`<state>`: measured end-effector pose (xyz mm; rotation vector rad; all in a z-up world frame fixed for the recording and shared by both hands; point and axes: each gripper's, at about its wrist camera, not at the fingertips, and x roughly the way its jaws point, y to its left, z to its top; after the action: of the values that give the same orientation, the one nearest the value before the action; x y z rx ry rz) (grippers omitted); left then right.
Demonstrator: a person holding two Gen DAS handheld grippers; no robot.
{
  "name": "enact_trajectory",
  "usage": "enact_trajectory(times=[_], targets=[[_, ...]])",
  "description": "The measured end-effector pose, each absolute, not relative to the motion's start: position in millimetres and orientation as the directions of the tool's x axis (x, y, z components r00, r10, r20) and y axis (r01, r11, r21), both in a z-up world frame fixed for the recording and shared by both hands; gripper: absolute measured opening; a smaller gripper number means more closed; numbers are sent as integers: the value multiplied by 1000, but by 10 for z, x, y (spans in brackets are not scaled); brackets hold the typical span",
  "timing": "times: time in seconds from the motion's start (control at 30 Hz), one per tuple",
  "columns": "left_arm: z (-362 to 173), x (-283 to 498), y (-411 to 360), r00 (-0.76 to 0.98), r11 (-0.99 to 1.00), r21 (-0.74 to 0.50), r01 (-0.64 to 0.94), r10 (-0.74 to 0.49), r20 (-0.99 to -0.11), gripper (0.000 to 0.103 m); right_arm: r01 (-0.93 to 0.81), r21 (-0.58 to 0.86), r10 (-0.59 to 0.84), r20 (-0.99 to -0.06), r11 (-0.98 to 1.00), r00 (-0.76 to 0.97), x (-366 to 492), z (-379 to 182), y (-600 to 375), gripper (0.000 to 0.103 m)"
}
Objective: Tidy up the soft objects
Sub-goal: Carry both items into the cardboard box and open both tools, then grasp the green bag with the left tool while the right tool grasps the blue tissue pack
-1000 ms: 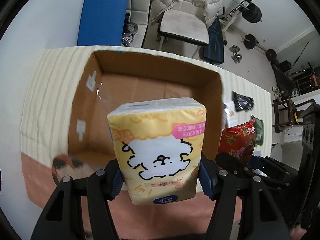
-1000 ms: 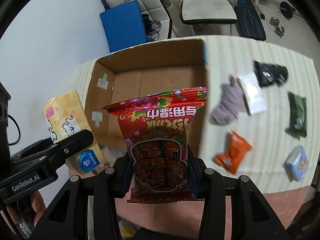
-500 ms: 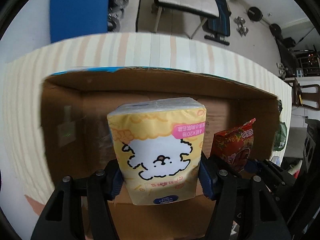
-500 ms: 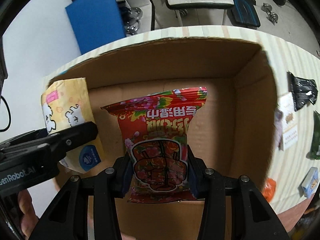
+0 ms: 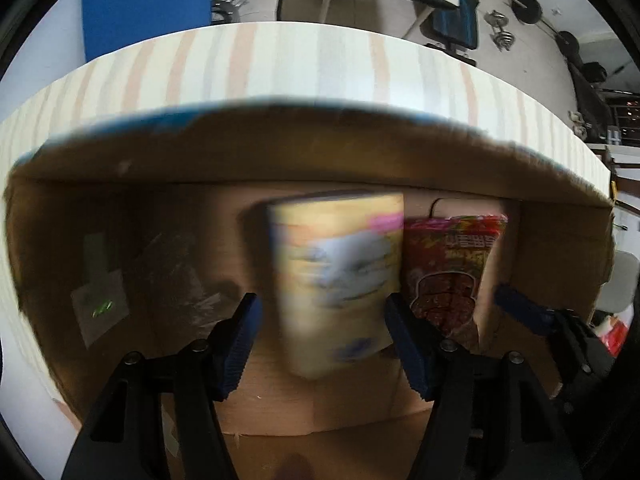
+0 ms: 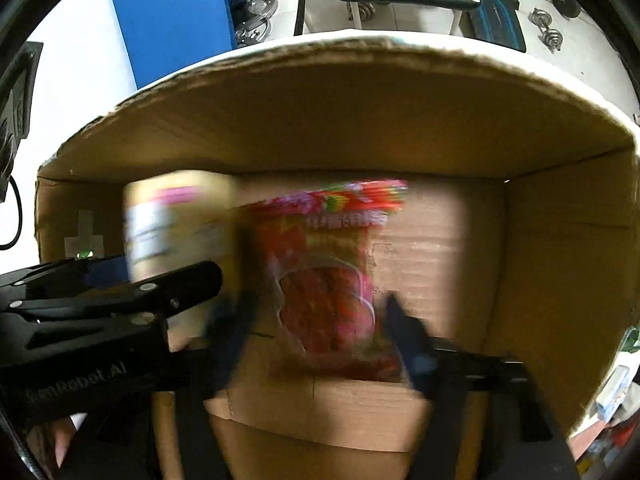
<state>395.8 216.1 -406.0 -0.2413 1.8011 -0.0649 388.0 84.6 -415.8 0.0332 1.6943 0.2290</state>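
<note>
inside the cardboard box [image 5: 312, 152], both packs appear blurred, side by side above the box floor. the left hand-held gripper [image 5: 324, 332] has its blue-padded fingers [image 5: 240, 340] spread apart, with a visible gap between the left pad and the yellow tissue pack [image 5: 340, 276]; the pack stands upright between the fingers and is not squeezed by them, though whether the right pad touches it cannot be told. just beside it, the red snack bag [image 5: 452, 272] stands upright as well, its edge close against the tissue pack. from the right wrist view, the right hand-held gripper [image 6: 320, 340] is blurred but its fingers sit wide of the bag's sides, so it looks opened with the red snack bag [image 6: 328, 272] loose between them. the yellow tissue pack [image 6: 176, 220] shows to the left there, partly behind the black body of the left hand-held gripper [image 6: 104, 304]. the box rests on a striped bench [image 5: 280, 68], beyond which a blue panel [image 6: 172, 16] leans by the wall.
</note>
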Motion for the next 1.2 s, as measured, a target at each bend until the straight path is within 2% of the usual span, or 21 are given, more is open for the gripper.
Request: enact_trajectory(times=[0.03,0.07,0.23,0.3,0.37,0.73,0.87,1.2], targets=[[-4040,3931,2173,-217,978,-164,-126,-188,-958,74,-115,170,154,-979,979,-131,3877,-4135,849,92],[-4014,3907,2176,-214,982,-147,-118,-170,-962,80,-121,164,149,-981,979,-127,3873,-4113,852,92],[-3852,3764,2228,-177,990,-98,-98,-115,-977,91,-146,123,106,-987,982,-122,3797,-3989,808,92],[-3773,3677,2243,-164,992,-87,-95,-102,-981,93,-149,100,83,-989,984,-120,3789,-3966,805,101],[-3711,3624,2257,-148,991,-95,-97,-109,-983,101,-146,91,75,-990,985,-117,3726,-3927,761,103],[-3227,3148,2254,11,996,-46,-76,-46,-999,101,-127,79,71,-995,989,-66,3206,-3487,673,103],[-3030,2944,2288,59,994,-62,-90,-57,-997,101,-127,59,59,-998,990,0,2996,-3219,624,103],[-2541,2578,2179,147,990,-84,-113,-67,-987,101,-146,111,122,-990,983,69,2696,-2804,612,103]])
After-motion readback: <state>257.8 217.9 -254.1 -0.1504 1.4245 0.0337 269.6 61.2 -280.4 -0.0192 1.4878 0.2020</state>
